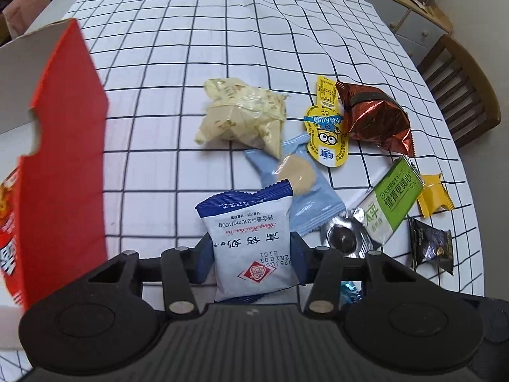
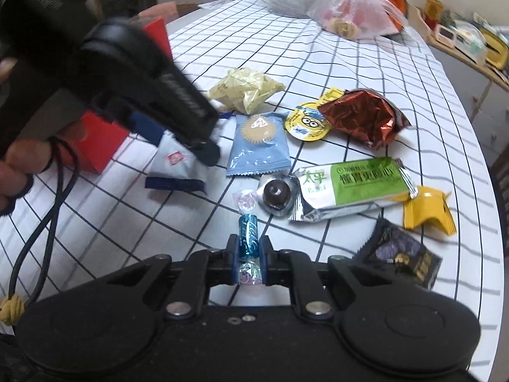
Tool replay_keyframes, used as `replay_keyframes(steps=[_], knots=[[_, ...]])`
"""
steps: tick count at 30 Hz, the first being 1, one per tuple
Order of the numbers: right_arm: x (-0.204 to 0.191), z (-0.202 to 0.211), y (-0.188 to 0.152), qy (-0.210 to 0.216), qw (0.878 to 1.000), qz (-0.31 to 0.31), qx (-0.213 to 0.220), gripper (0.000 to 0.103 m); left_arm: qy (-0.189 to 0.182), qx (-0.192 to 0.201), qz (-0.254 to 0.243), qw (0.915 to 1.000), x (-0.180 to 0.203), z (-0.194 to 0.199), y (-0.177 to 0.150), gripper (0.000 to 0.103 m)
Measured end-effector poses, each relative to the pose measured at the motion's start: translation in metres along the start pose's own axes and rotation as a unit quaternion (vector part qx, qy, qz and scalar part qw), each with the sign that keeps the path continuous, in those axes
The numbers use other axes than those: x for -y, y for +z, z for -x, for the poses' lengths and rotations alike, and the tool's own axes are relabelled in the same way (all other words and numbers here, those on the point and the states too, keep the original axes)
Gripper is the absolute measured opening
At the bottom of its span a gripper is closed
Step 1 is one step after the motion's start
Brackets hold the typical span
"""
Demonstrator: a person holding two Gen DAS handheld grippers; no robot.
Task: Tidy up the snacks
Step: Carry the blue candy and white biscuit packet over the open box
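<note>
My left gripper (image 1: 251, 251) is shut on a white-and-blue milk biscuit packet (image 1: 251, 238), held just above the table; it also shows in the right wrist view (image 2: 178, 162) under the left gripper (image 2: 187, 146). My right gripper (image 2: 248, 254) is shut on a blue twist-wrapped candy (image 2: 247, 234). A red open box (image 1: 63, 165) stands at the left, also seen in the right wrist view (image 2: 95, 140). Loose snacks lie on the checked tablecloth (image 1: 191, 47).
On the table lie a cream packet (image 1: 241, 114), light blue cookie packet (image 2: 257, 146), yellow Minion cup (image 2: 307, 124), red foil bag (image 2: 366, 117), green cracker pack (image 2: 353, 187), chocolate ball (image 2: 276, 192), yellow packet (image 2: 428, 210), dark packet (image 2: 400, 254). Plastic bags (image 2: 334, 3) sit at the far end.
</note>
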State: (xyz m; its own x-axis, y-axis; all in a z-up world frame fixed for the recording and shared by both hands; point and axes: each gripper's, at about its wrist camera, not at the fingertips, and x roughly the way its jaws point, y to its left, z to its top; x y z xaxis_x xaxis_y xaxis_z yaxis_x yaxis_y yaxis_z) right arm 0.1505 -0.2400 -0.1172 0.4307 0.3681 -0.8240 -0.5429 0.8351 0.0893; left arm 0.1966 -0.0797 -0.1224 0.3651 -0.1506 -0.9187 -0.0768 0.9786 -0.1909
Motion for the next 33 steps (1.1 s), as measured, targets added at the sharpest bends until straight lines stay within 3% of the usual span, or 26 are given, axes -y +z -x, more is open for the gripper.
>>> replay_keyframes(steps=[17, 33], knots=[[-0.024, 0.07, 0.023, 0.001, 0.996, -0.068, 0.066, 0.011, -0.022, 0.053, -0.012, 0.9983, -0.028, 0.093, -0.017, 0.048], [-0.096, 0.08, 0.079, 0.032, 0.993, -0.038, 0.111, 0.011, -0.001, 0.097, 0.017, 0.9952, -0.106, 0.153, -0.016, 0.048]])
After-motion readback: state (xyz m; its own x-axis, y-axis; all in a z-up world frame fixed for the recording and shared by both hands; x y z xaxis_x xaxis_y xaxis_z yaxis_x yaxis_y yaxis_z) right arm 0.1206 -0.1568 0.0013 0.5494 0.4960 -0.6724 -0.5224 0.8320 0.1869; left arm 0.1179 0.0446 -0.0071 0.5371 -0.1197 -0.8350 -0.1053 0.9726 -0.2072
